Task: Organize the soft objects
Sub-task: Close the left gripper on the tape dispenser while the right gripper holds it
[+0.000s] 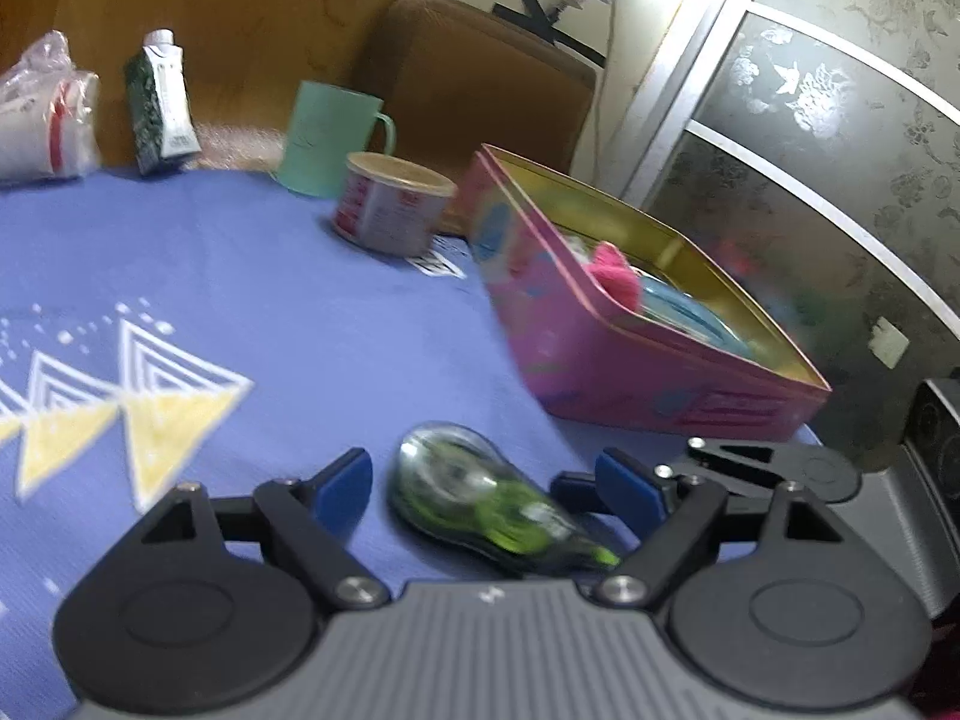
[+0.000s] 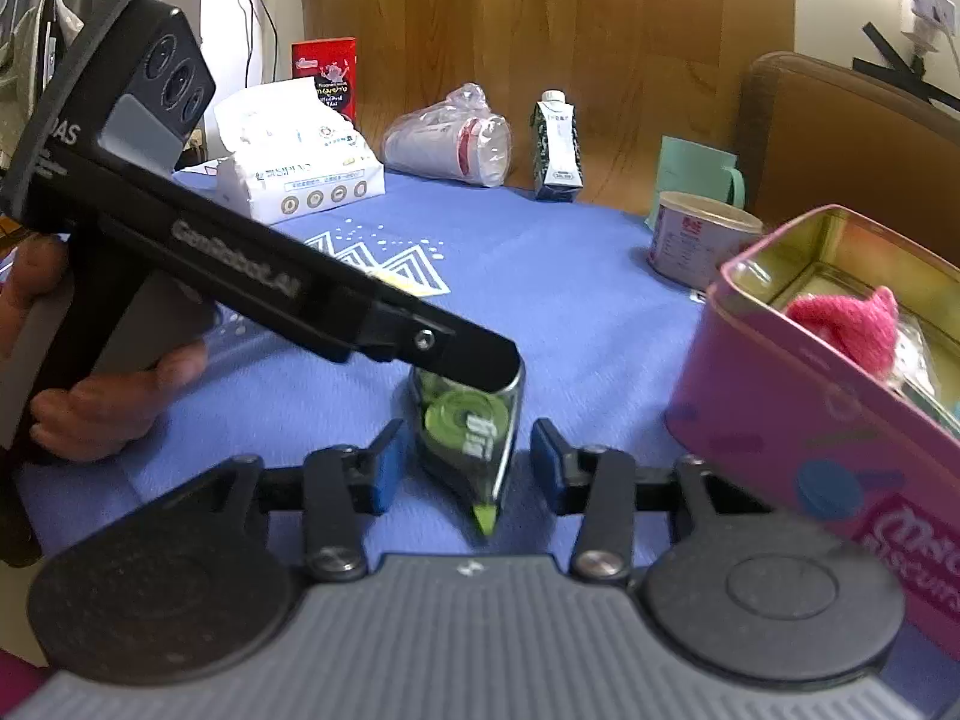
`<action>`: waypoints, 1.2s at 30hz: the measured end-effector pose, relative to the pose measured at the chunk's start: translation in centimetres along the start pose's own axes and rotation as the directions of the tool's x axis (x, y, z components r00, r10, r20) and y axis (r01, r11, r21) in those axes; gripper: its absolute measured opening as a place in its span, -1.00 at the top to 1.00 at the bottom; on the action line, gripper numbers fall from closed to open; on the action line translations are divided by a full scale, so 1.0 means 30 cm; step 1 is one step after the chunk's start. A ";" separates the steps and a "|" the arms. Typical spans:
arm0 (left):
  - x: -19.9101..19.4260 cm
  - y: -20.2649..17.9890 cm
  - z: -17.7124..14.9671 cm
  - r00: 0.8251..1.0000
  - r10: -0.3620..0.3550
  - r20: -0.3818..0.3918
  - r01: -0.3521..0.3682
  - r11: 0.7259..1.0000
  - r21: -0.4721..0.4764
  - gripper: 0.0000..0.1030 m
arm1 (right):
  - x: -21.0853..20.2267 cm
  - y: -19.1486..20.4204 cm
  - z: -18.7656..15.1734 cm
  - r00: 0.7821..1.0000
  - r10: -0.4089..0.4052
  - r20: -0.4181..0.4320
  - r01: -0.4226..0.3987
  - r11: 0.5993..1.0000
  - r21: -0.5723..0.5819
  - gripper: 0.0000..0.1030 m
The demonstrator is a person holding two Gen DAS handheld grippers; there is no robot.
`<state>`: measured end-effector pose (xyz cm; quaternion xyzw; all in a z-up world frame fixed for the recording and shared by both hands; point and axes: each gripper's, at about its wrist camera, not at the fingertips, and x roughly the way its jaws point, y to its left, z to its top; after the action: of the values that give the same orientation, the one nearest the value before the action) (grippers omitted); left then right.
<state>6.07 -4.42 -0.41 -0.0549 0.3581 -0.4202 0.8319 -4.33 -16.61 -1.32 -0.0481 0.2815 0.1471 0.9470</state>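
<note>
Blue cloth with white and yellow triangles (image 1: pixel 156 420) spread over the table. On it, dead centre, a green and clear correction-tape dispenser (image 2: pixel 471 429), lying flat, green tip toward six o'clock in the right wrist view.

Right gripper (image 2: pixel 462 468) low over the cloth, blue pads apart, dispenser between them at twelve o'clock, a gap on each side, nothing clamped.

Left gripper (image 1: pixel 486 480) also parted, pads standing clear of the same dispenser (image 1: pixel 492 504), which lies slanted here, tip toward four o'clock. Seen from the right wrist camera, a black finger of that left tool (image 2: pixel 480 360) reaching in from ten o'clock, its end over the far end of the dispenser; touching or not, cannot tell. Hand (image 2: pixel 108 402) wrapped round the grip at nine o'clock.

Pink tin box (image 2: pixel 840 396) at three o'clock, open, gold inside, standing on the cloth near the dispenser but apart from it. Inside it, a fluffy pink soft thing (image 2: pixel 852 324) against the near wall, with light blue items beside it (image 1: pixel 690 312), too blurred to name.

Far side, ten to two o'clock: white tissue pack (image 2: pixel 300 174), red card box (image 2: pixel 324 78) behind it, bagged stack of cups (image 2: pixel 450 141) on its side, upright drink carton (image 2: pixel 558 147), mint green mug (image 1: pixel 330 138), round tub (image 1: pixel 390 204) just beside the tin.
</note>
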 end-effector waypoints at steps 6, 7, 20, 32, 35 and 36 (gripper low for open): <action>0.034 -0.066 -0.012 1.000 -0.003 -0.023 0.004 1.000 0.020 -0.40 | -0.048 -0.023 -0.042 1.000 0.005 0.020 -0.007 0.999 0.054 0.07; 0.038 -0.078 -0.015 1.000 0.004 -0.024 -0.004 1.000 0.025 -0.39 | -0.046 -0.020 -0.041 1.000 0.000 0.021 -0.001 0.999 0.051 0.09; 0.092 -0.280 -0.070 0.996 0.001 -0.085 0.008 0.994 0.110 -0.39 | -0.191 -0.078 -0.144 0.999 0.029 0.030 -0.029 1.000 -0.002 0.16; 0.201 -0.439 -0.065 0.985 -0.054 -0.161 0.078 0.986 0.145 -0.51 | -0.340 -0.200 -0.265 0.992 -0.114 0.052 0.111 0.992 0.056 -0.01; 0.215 -0.469 -0.066 0.984 -0.055 -0.172 0.084 0.983 0.165 -0.66 | -0.370 -0.235 -0.295 0.988 -0.139 0.065 0.133 0.987 0.089 -0.01; 0.219 -0.476 -0.067 0.983 -0.053 -0.174 0.083 0.982 0.171 -0.69 | -0.376 -0.242 -0.300 0.987 -0.142 0.069 0.135 0.986 0.096 -0.01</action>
<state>-2.08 -17.99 0.11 0.0431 0.3862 -0.4821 0.7852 -15.79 -27.91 -2.61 -0.0189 0.2479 0.0694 0.9661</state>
